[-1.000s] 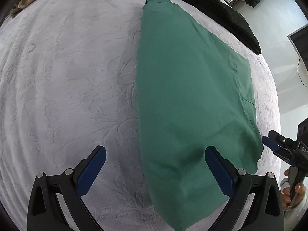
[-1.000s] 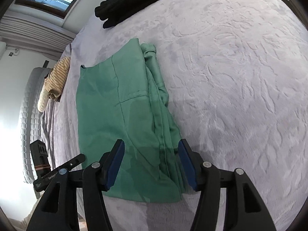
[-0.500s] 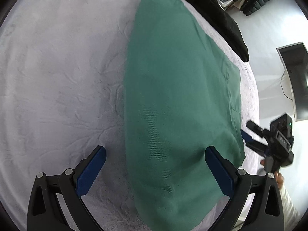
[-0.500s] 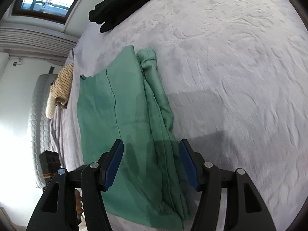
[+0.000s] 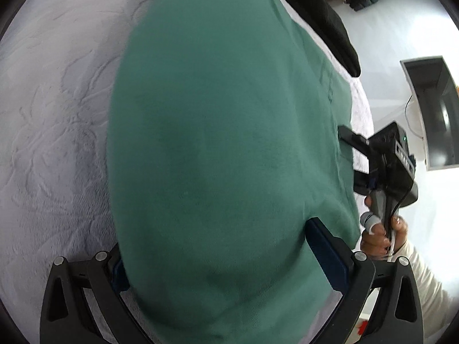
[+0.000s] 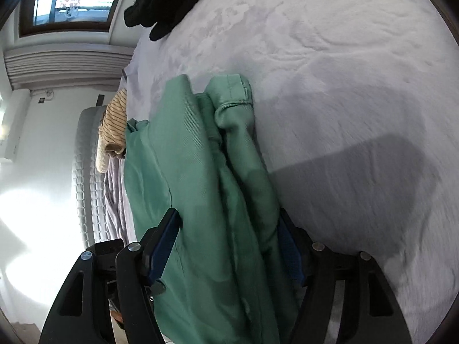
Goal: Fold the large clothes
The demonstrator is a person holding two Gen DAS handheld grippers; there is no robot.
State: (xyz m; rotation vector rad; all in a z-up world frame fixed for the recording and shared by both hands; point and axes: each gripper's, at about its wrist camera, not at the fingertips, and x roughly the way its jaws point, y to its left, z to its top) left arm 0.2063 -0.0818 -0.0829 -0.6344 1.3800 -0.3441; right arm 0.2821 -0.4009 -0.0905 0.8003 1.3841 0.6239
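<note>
Premises: a bedroom in a private home. A bed (image 6: 344, 66) with a pale embossed coverlet fills most of both views, and the quilted side of its mattress (image 6: 86, 177) is exposed at one edge. Loose clothing lies on it: a green garment (image 5: 229, 143), a black garment (image 6: 166, 3) and a striped yellow piece (image 6: 113, 126). A window (image 6: 74, 0) with a ribbed unit (image 6: 63, 68) mounted below it occupies the wall. A monitor (image 5: 433, 111) stands on the white floor.
</note>
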